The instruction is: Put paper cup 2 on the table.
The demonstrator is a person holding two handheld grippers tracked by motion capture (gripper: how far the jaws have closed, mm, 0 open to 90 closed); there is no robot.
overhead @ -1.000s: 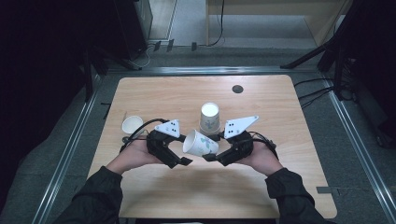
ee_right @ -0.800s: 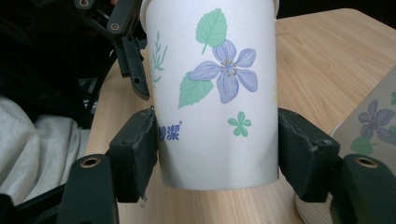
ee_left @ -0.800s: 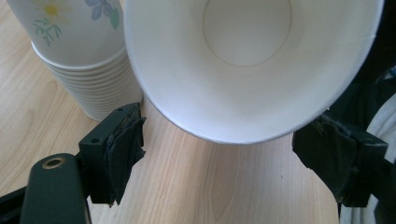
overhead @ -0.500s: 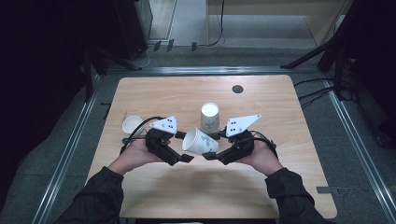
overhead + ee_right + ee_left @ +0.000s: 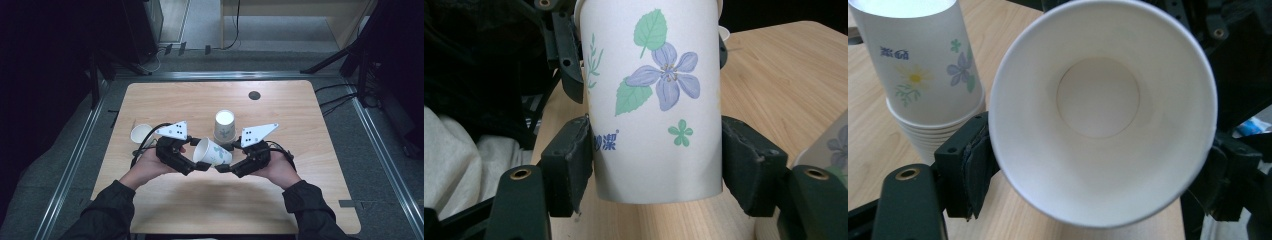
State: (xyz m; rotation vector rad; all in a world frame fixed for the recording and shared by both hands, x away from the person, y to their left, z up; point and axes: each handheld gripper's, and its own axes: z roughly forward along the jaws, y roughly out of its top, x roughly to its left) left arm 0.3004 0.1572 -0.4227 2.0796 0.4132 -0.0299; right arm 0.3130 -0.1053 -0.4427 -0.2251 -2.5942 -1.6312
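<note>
While the rectangular light wooden table [image 5: 300, 210] spreads across the high view on its grey metal-railed floor, a person's two dark-sleeved forearms come in over its near edge, each hand holding a black two-jaw gripper topped by a grey three-cornered plate. Between them, above the middle of the table toward the near edge, a white paper cup printed with purple flowers and green leaves [image 5: 213, 152] lies tipped on its side, its open mouth toward the left gripper [image 5: 201, 165] and its base toward the right gripper [image 5: 222, 168]. In the left gripper view the cup's wide rim and bare white inside [image 5: 1103, 115] face the camera, and a black padded jaw sits against the rim on either side, so this gripper is grasping the cup at its mouth end. In the right gripper view the printed wall [image 5: 656, 100] stands between the two padded jaws; the left pad touches the wall near the base and the right pad sits just beside it, so this gripper looks closed on the cup's lower end. Behind the held cup, nearer the far edge, an upside-down stack of matching paper cups [image 5: 224, 127] rests on the table. A single small white paper cup [image 5: 141, 134] lies near the left edge. A small dark round hole [image 5: 254, 95] marks the tabletop close to the far edge.
</note>
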